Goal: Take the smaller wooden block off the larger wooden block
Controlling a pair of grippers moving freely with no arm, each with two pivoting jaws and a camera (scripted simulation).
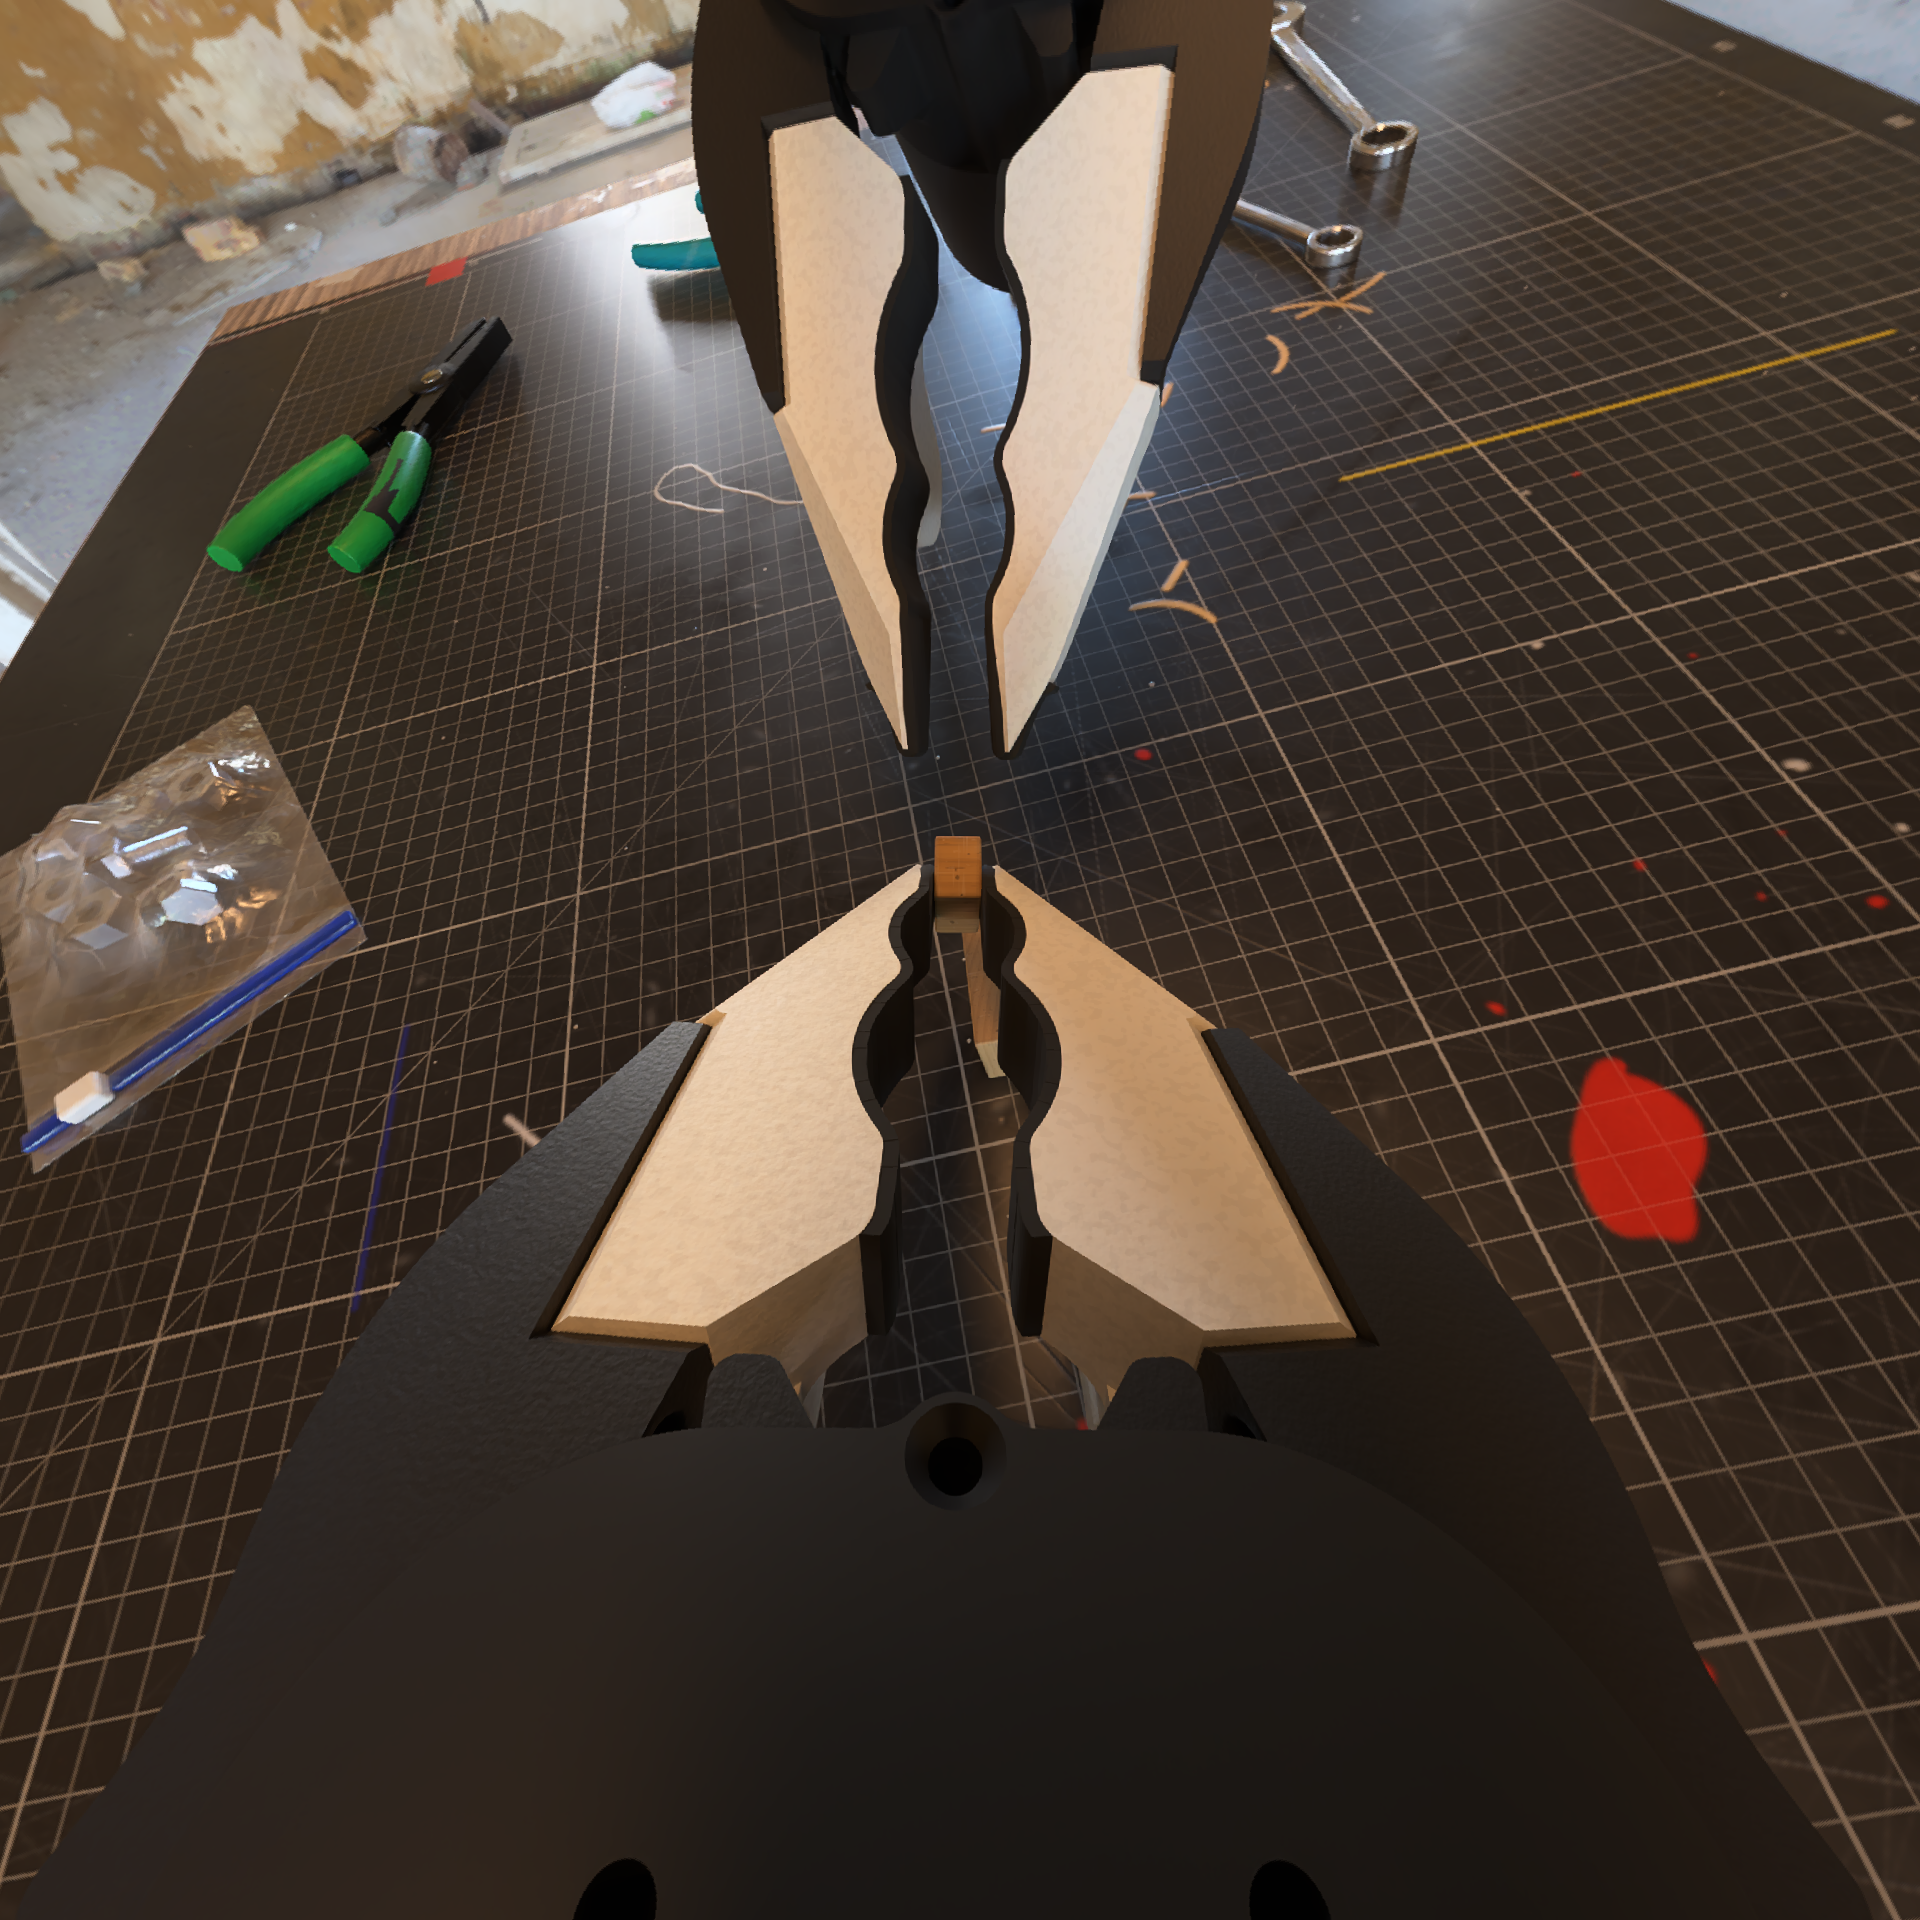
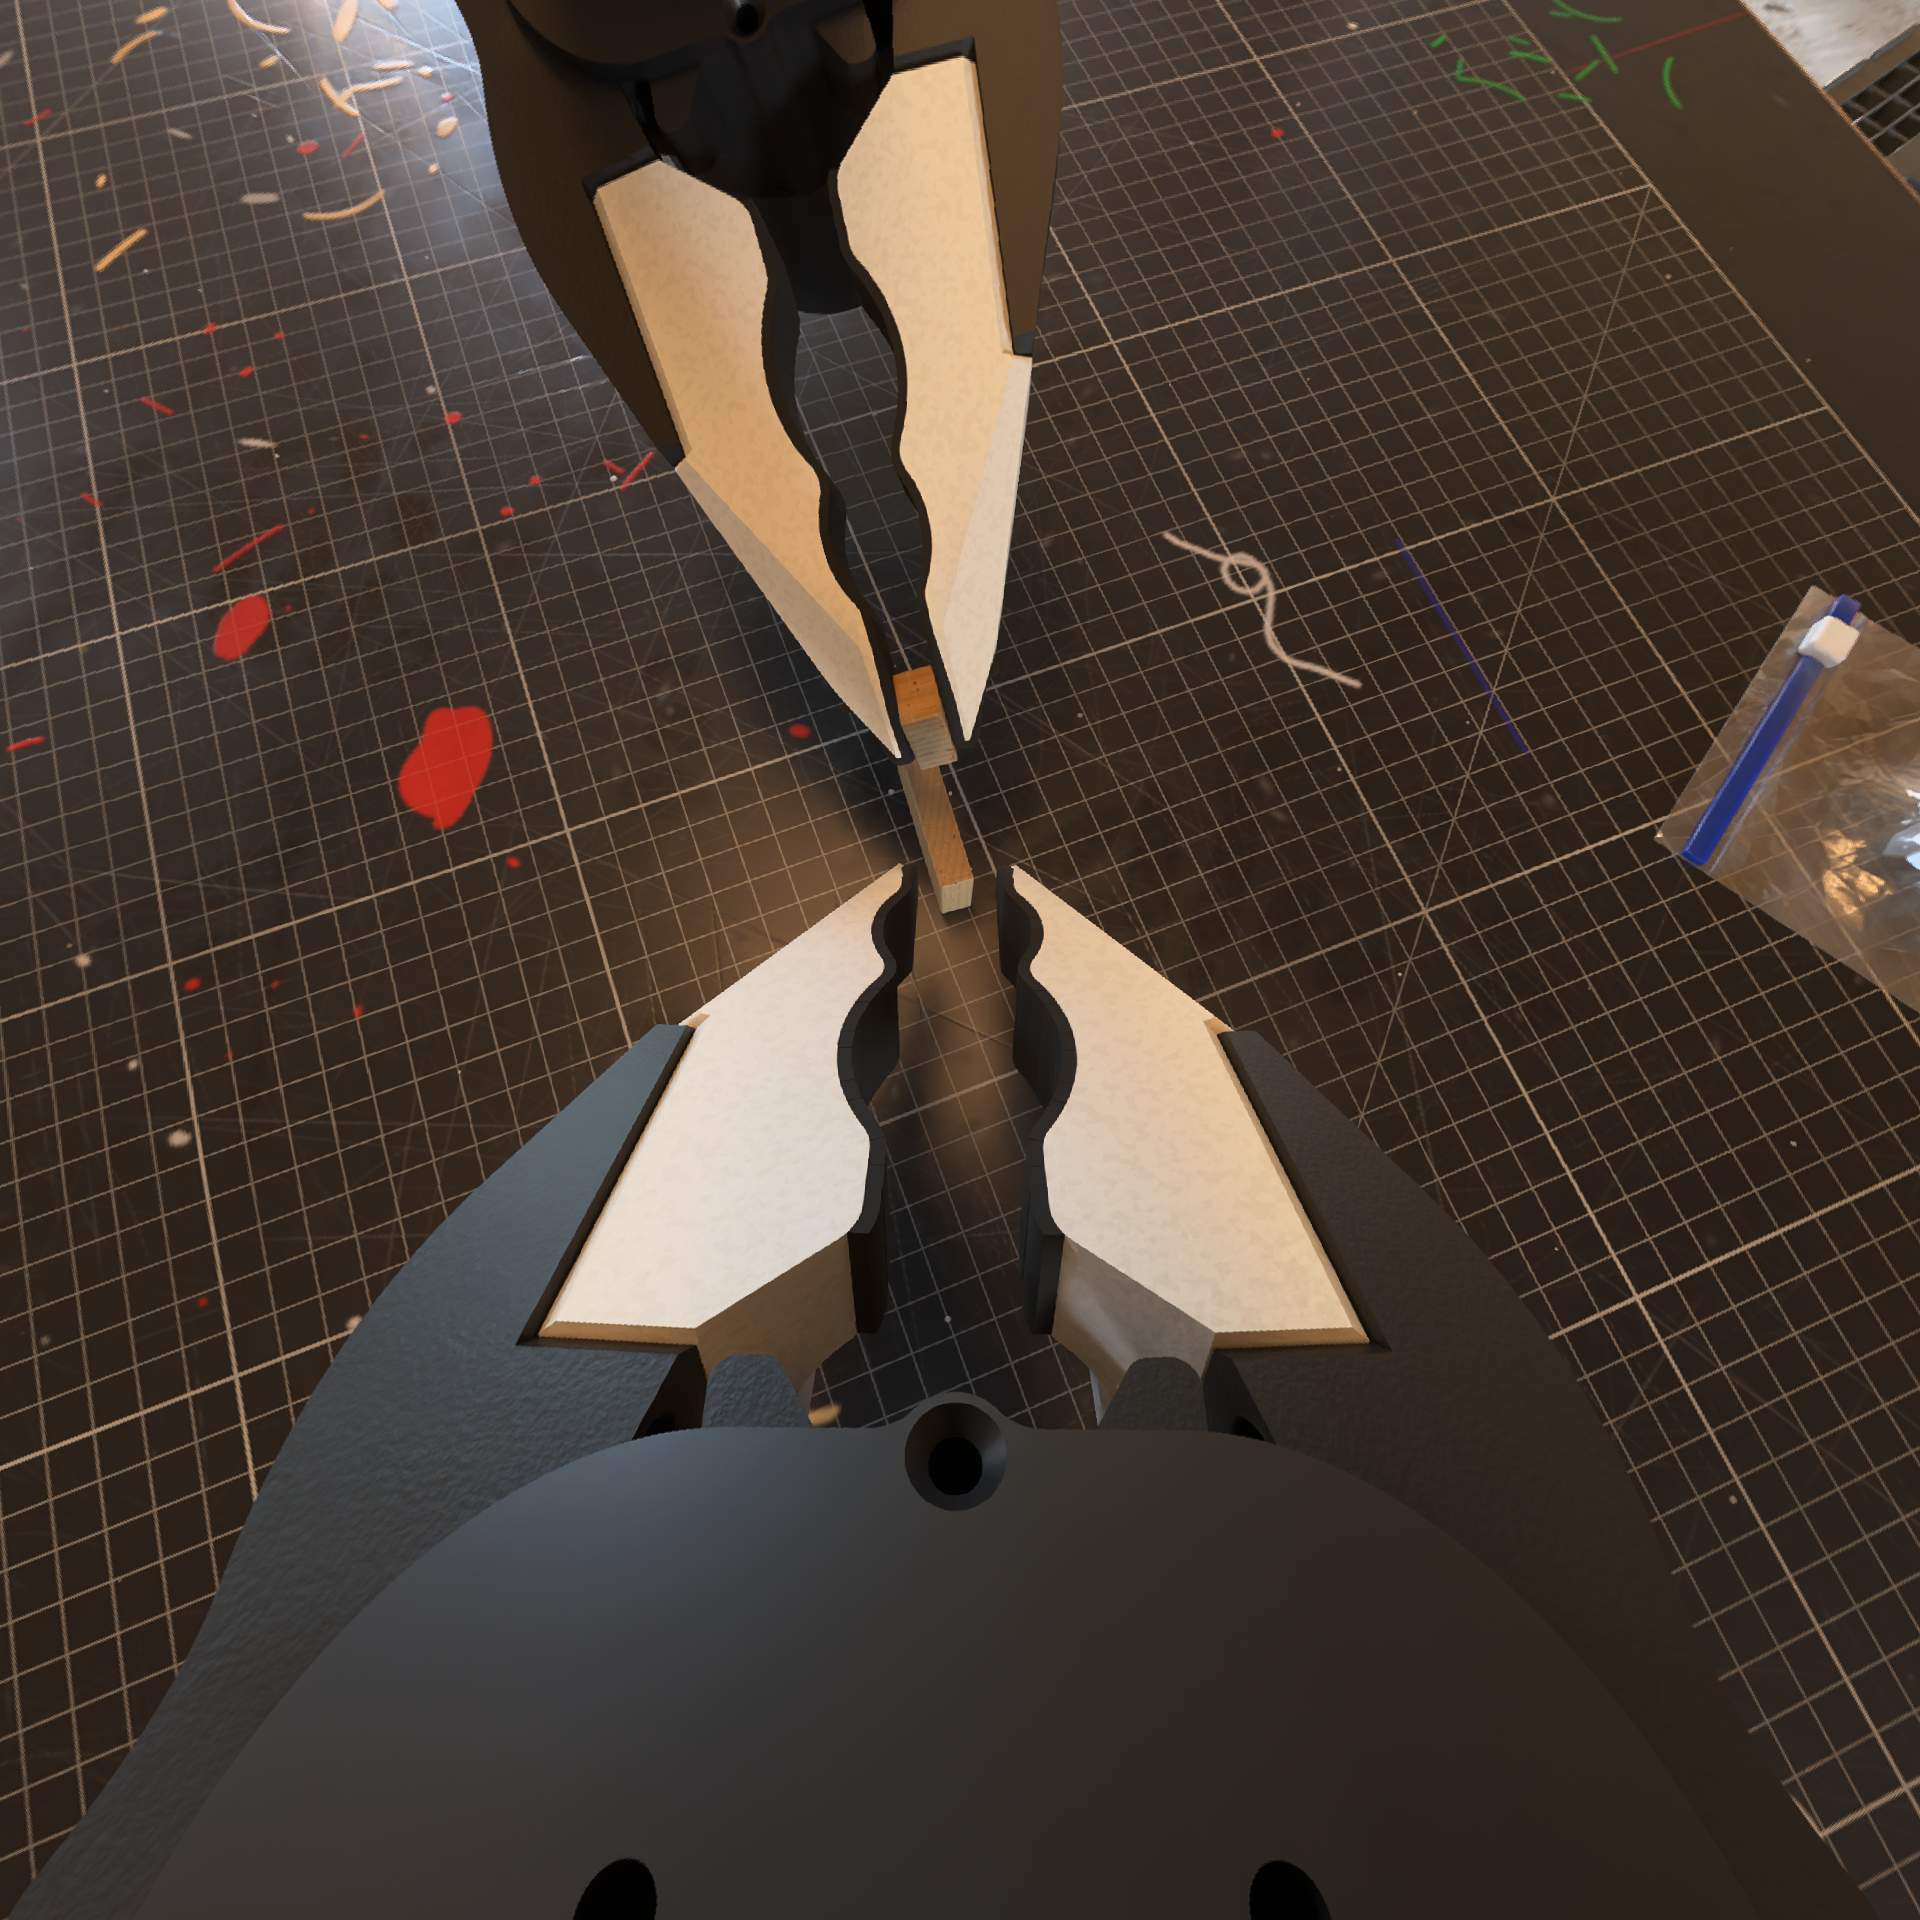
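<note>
The left gripper (image 1: pixel 957 883) is clenched on the small block (image 1: pixel 957 867), which sits pinched at the very tips of its fingers. From the right wrist view, the same gripper (image 2: pixel 930 732) comes in from the far side with the small block (image 2: pixel 918 707) clamped between its tips. The big block (image 2: pixel 940 831) starts just below that and runs on toward the camera. Whether the two blocks still touch, I cannot tell; the small one seems to sit a little above the big one's far end.

The big block lies on the mat (image 2: pixel 1351 1039) with its long axis along the line joining the two grippers, which face each other tip to tip. In the left wrist view it shows only as a pale strip (image 1: pixel 983 1003) through the gap between the left fingers.

The right gripper (image 2: pixel 956 883) is released, its jaws a narrow gap apart and holding nothing. The near end of the big block lies just at that gap, touching neither finger as far as I can see. So the right gripper is the nearer one to the big block, and closing there would likely steady it while the left draws the small block up and away.
</note>
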